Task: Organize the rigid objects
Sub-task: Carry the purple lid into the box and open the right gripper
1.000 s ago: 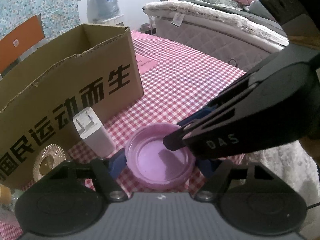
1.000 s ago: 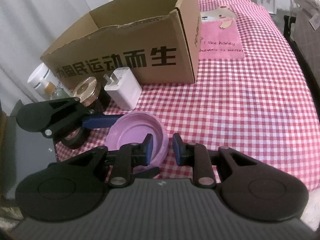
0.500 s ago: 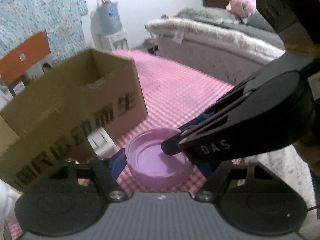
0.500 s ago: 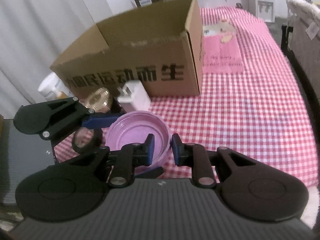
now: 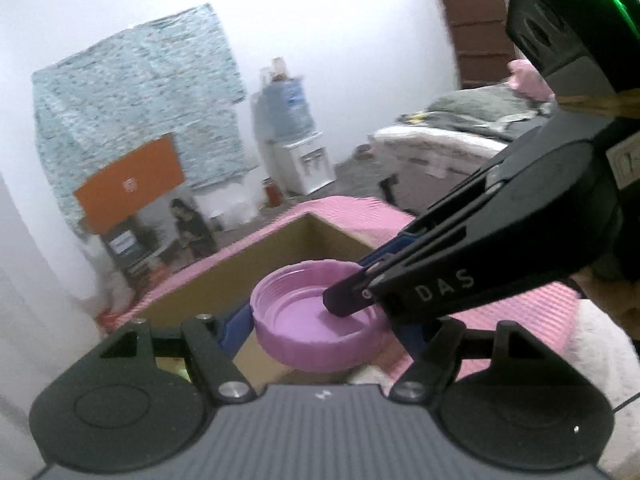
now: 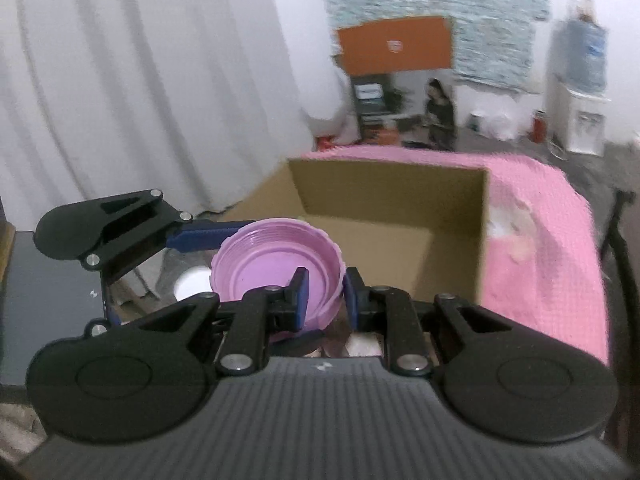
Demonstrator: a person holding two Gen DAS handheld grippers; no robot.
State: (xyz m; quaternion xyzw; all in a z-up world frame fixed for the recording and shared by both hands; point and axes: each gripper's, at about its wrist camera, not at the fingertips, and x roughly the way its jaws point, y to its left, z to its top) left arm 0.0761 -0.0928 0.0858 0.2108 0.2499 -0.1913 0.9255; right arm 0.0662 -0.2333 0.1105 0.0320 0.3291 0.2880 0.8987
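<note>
A: Where is the lid at this moment?

B: Both tools are holding it in the air, over the near edge of the box. The right tool is pinching the rim, one finger inside and one outside. The left tool is clenching the lid across its width, from side to side.

A: So what is the step in hand?

B: I am thinking it is the placing of the lid into the box. The lid is sitting almost level, open side up.

A: How to do it well?

B: Both tools should be moving forward together, so the lid is not twisting between them. It should be passing clear over the cardboard wall before going down. Then one tool is letting go first, and the other is lowering the lid to the bottom, not dropping it.
</note>
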